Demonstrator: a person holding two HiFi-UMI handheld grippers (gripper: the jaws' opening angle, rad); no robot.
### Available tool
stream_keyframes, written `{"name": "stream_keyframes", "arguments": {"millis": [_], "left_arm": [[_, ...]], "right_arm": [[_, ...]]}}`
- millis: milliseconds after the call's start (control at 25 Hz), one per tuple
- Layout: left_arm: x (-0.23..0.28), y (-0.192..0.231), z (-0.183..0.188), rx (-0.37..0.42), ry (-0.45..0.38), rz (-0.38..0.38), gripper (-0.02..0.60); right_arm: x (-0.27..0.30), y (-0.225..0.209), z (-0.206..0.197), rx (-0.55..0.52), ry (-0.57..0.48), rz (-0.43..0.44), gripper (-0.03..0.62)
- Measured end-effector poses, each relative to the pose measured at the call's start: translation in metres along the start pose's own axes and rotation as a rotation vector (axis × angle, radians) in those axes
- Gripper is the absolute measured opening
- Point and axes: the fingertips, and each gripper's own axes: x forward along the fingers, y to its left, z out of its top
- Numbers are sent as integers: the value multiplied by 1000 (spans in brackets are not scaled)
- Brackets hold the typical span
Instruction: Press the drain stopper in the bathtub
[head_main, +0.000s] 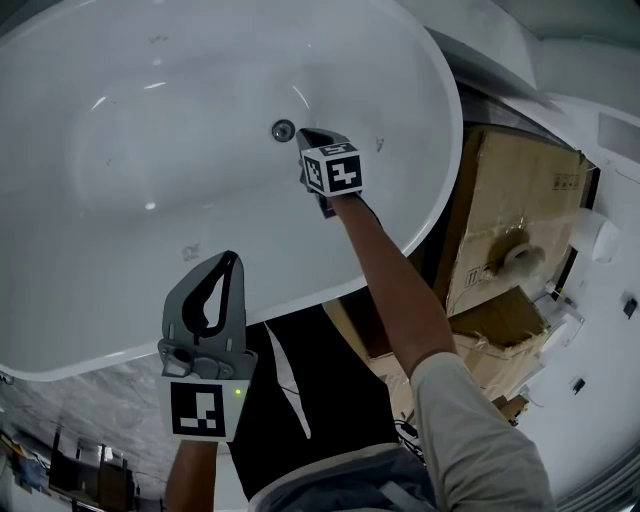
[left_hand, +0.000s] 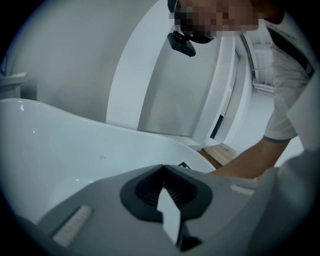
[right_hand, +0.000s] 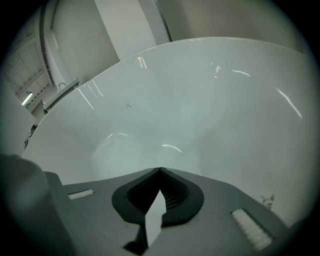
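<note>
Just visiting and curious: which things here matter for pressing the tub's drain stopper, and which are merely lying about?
In the job: bathtub; drain stopper; right tongs, shut, tip beside the stopper.
Lying about: cardboard box beside the bathtub; left tongs, shut, away from the stopper.

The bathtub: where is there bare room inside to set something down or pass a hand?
The whole basin left of the drain stopper is bare, out to the rim of the bathtub. It is crowded only beside the stopper, where the right gripper points, and by the near rim, where the left gripper hangs. Cardboard boxes crowd the right side outside.
</note>
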Motion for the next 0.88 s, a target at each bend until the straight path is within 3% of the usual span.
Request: {"name": "stream_keyframes", "arguments": {"millis": [160,320,880], "left_arm": [[-9,-8,11,-7,-2,-4,0],[-15,-17,34,-7,-59,-4,0],[-38,-45,89,2,-71,-38,0]], "right_arm": [[-25,-1,7,0,-20,0,-6],[-56,-2,13,11,-39,-1,-6],[-125,13,38,25,-90,44,-6]]}}
